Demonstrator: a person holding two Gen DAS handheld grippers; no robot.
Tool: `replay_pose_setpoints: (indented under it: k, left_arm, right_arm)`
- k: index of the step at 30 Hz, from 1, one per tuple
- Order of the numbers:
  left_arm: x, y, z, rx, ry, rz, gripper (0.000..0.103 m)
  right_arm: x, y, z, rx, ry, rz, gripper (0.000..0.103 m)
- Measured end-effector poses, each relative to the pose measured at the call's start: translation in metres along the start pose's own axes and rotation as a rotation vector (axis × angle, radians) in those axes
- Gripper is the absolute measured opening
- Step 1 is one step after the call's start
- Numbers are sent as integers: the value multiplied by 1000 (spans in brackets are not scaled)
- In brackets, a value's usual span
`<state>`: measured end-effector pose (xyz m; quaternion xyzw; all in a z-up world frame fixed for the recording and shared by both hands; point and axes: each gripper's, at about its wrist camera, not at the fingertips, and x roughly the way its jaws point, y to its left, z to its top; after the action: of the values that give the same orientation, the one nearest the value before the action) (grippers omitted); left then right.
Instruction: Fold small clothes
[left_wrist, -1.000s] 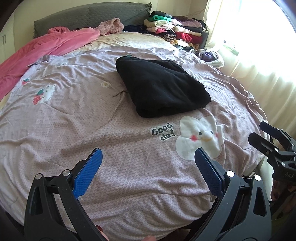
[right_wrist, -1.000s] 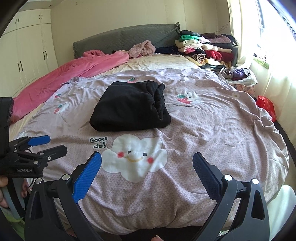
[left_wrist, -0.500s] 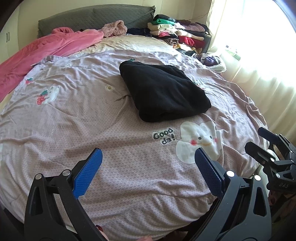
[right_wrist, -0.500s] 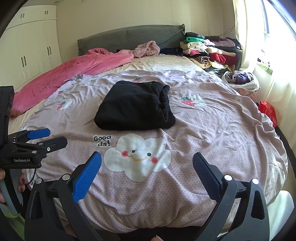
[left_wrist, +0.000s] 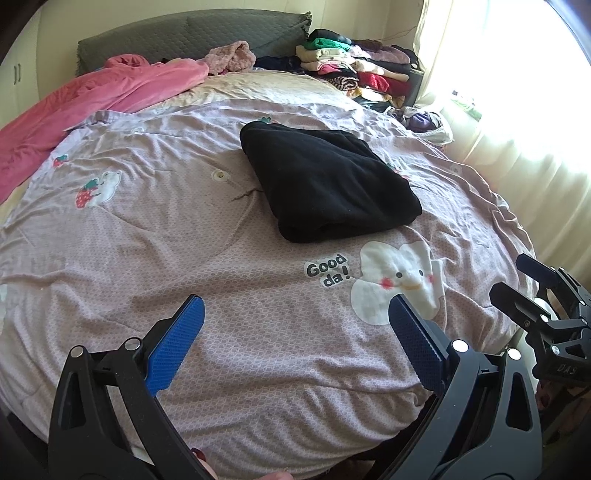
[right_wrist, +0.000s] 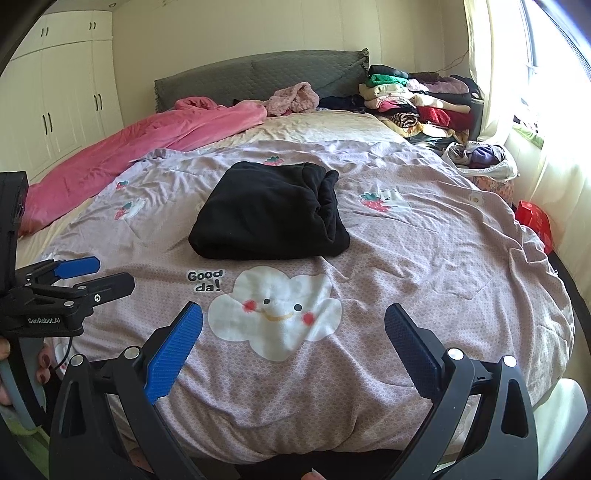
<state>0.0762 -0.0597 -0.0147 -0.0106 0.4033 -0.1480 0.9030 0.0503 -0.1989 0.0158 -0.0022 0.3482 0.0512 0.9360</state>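
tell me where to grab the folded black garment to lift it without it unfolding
Probably the thick rolled fold of the black garment, coming from the right side with the right tongs: the layers bunch together there, while the near edge lies flat and thin.

Each hand-held gripper, left (left_wrist: 295, 358) and right (right_wrist: 293, 354), has black triangular arms, silver screws and textured blue pads (right_wrist: 173, 354). White "GenRobot.AI" lettering marks the left one. Dark red nail polish shows on the fingernails (right_wrist: 43, 369).

Cream walls, white wardrobe (right_wrist: 55, 107) on the left, grey padded headboard (right_wrist: 258, 74), wide bed (right_wrist: 424, 258) under a lilac cover, bright curtained window (left_wrist: 517, 110) on the right
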Motion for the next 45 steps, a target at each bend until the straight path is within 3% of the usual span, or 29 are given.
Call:
replay_pose_setpoints:
  k: [45]
  left_arm:
    - [-9,-1,0,5,-4,-1,94]
  right_arm:
    - [-4,-2,-2,8,-4,-3,98]
